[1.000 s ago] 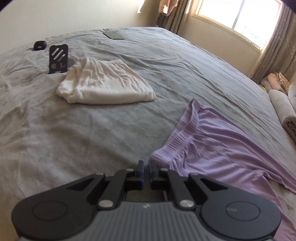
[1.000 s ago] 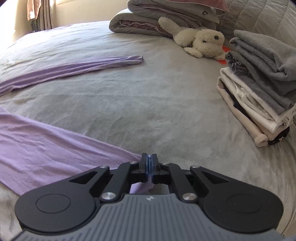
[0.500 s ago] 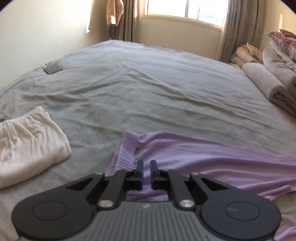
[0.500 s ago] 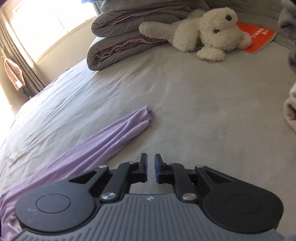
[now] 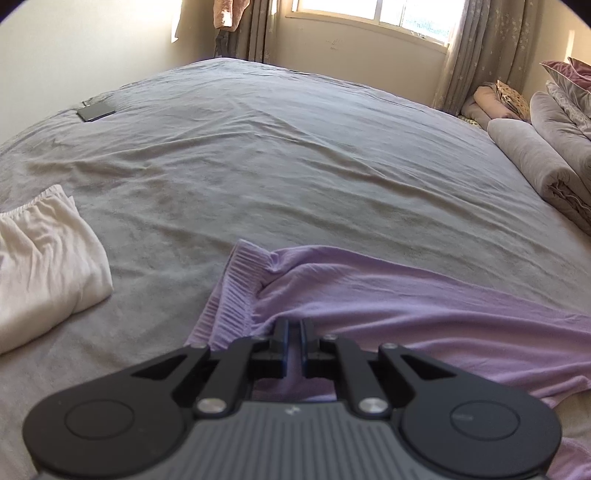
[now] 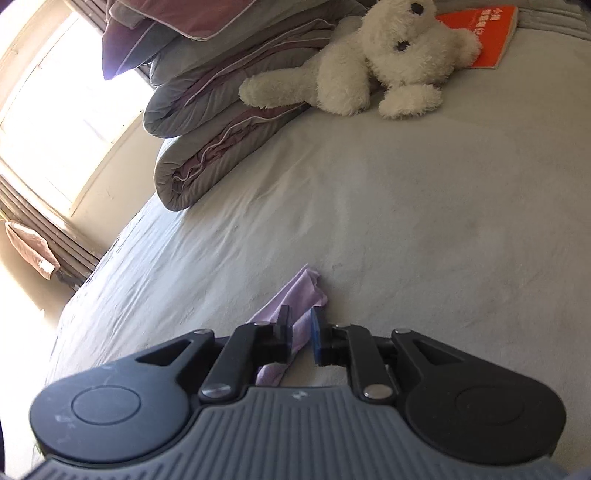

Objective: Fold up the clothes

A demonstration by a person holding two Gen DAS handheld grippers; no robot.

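Left tongs [image 5: 293,334]: I see one pair, its fingers almost together, a narrow slot left; the lilac cloth lies in and under that slot, but I cannot tell whether the pads pinch it.
Right tongs [image 6: 300,325]: one pair, jaws have just been opening and now stand apart, with the cloth's narrow end between the fingers, not pressed.
Purple garment [image 5: 406,306]: one, spread on the bed by the left tongs, ribbed waistband at its near-left edge; its thin end [image 6: 295,295] lies at the right tongs.
White folded garment [image 5: 44,258]: one, left of the purple one, apart from it.
Bed [image 5: 295,166]: one, grey sheet.
Plush toy [image 6: 376,66]: one, white.
Orange book [image 6: 487,33]: one, behind the toy.
Folded quilts [image 6: 221,103]: one stack.
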